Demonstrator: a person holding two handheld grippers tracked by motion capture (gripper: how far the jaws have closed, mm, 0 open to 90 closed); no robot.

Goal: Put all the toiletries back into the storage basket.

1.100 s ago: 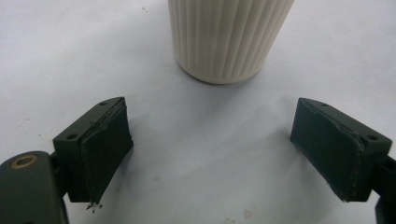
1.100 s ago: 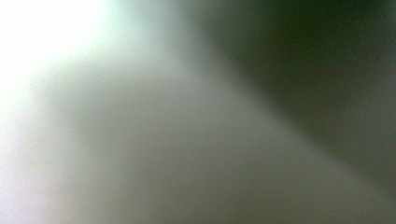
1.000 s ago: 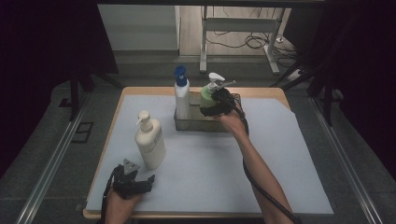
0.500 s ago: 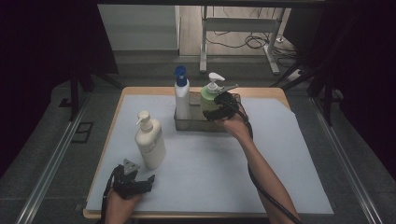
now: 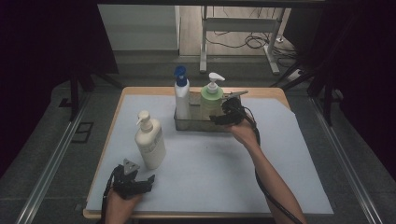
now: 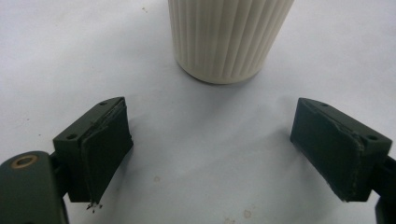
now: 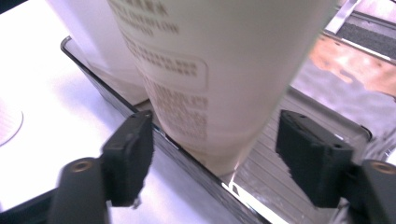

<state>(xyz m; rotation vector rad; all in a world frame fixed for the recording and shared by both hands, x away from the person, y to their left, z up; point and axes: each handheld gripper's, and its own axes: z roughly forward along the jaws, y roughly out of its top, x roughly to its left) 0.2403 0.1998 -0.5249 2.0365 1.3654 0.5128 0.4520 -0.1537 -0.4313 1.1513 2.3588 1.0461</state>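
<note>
On the left of the high view, the left gripper (image 5: 148, 178) is resting near the table's front edge, on the white sheet (image 5: 299, 177) covering the table (image 5: 268, 92). Its jaws are standing wide apart with nothing between them. Just beyond it, a cream pump bottle (image 5: 150, 141) with a ribbed body is standing upright on the sheet, apart from the jaws.

Toward the middle, a shallow metal tray (image 5: 196, 124) is sitting near the far edge of the sheet. A white bottle with a blue cap (image 5: 181, 95) is standing upright in its left part. Beside it in the tray, a pale green pump bottle (image 5: 211, 99) with a white pump head is also standing upright; its label is carrying small printed text, too blurred to read.

To the right, the right gripper (image 5: 218, 119) is reaching in at the tray's front. Its jaws have just been closing and are flanking the green bottle's lower body; the pads (image 7: 133, 151) are standing apart from its sides, not yet pressing.
</note>
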